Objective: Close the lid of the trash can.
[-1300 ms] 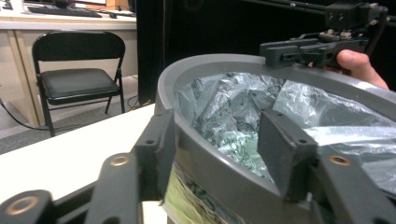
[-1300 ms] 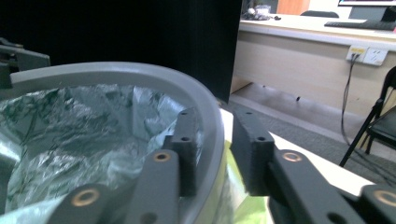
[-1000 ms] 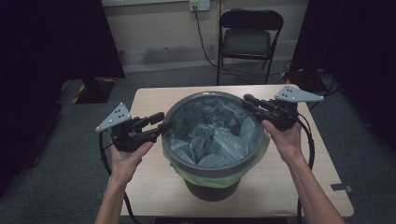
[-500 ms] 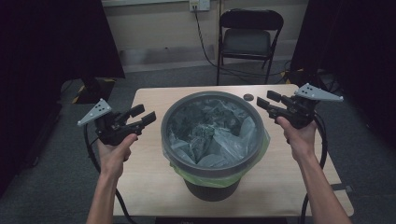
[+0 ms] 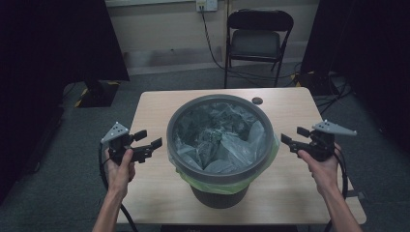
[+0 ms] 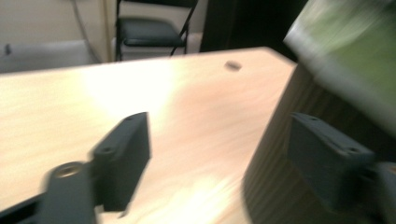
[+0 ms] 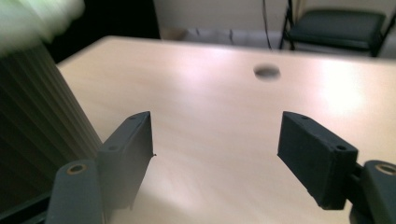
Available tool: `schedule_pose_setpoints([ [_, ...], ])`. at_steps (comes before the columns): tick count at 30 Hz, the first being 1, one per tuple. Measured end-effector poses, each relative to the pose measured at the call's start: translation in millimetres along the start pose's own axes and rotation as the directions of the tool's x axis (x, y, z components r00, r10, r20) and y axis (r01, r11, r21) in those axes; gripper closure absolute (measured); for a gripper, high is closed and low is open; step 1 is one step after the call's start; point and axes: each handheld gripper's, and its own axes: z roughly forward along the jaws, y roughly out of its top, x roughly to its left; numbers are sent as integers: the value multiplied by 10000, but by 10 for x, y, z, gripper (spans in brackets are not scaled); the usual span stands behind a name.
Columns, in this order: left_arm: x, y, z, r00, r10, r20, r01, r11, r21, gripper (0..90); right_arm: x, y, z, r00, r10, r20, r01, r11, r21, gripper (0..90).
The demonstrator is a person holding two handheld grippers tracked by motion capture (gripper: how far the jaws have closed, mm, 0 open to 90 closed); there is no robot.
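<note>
With my left gripper [image 5: 149, 139] and right gripper [image 5: 293, 136] both spread empty beside the trash can [image 5: 220, 145], I judged its loose liner [image 5: 227, 140] might slip inside.

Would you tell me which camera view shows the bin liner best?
The high view: it looks down into the bin at the whole crumpled bin liner. Each gripper view shows just a blurred green edge of it.
</note>
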Motion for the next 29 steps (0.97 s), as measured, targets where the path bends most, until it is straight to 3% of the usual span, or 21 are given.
schedule_pose_setpoints([
  [1, 21, -55, 36, 9998, -63, -170, 67, 9997, 228, 253, -1, -93, 23, 9999, -31, 119, 29, 9999, 163, 242],
  [3, 43, -168, 101, 9986, 276, -452, -242, 9969, 748, 251, 6, -268, 66, 9996, -32, 292, 15, 9982, 594, 232],
  [5, 65, -286, 162, 9991, 114, -413, -63, 9925, 1224, 238, 3, -431, 104, 9992, 31, 406, -69, 9955, 949, 220],
  [7, 57, -429, 224, 9970, 268, -722, -146, 9863, 1642, 229, -13, -581, 138, 9986, -49, 534, -27, 9898, 1424, 210],
  [9, 60, -573, 283, 9954, 386, -877, -185, 9754, 2195, 230, -60, -694, 152, 9979, 52, 641, -169, 9830, 1826, 205],
  [11, 69, -658, 329, 9926, 469, -1116, -196, 9719, 2345, 230, -99, -761, 161, 9966, -14, 828, -170, 9751, 2213, 195],
  [14, 76, -785, 418, 9856, 813, -1485, -354, 9566, 2891, 227, -145, -828, 170, 9947, 76, 1022, -323, 9696, 2427, 189],
  [16, 52, -861, 468, 9879, 864, -1292, -392, 9430, 3305, 237, -165, -867, 191, 9950, 110, 993, -373, 9630, 2668, 181],
  [18, 15, -911, 510, 9795, 1463, -1384, -867, 9267, 3657, 229, -172, -902, 219, 9933, -38, 1156, -309, 9544, 2969, 168],
  [21, 5, -965, 568, 9751, 1640, -1494, -960, 9190, 3824, 210, -160, -952, 255, 9891, -359, 1430, -115, 9481, 3177, 163],
  [22, -5, -995, 593, 9724, 1732, -1562, -987, 9125, 3970, 203, -146, -965, 263, 9851, -632, 1600, 92, 9481, 3179, 164],
  [24, -25, -1036, 606, 9745, 1609, -1562, -946, 9266, 3641, 161, -134, -983, 273, 9822, -815, 1692, 260, 9512, 3075, 154],
  [27, -3, -1069, 605, 9754, 1615, -1502, -1029, 9356, 3377, 146, -139, -1005, 266, 9821, -852, 1682, 332, 9563, 2907, 152],
  [28, 13, -1073, 613, 9784, 1387, -1535, -811, 9397, 3322, 126, -139, -1006, 264, 9823, -831, 1676, 311, 9560, 2918, 152],
  [29, 18, -1076, 617, 9774, 1419, -1565, -840, 9407, 3286, 116, -139, -1006, 265, 9823, -831, 1678, 310, 9559, 2920, 152],
])
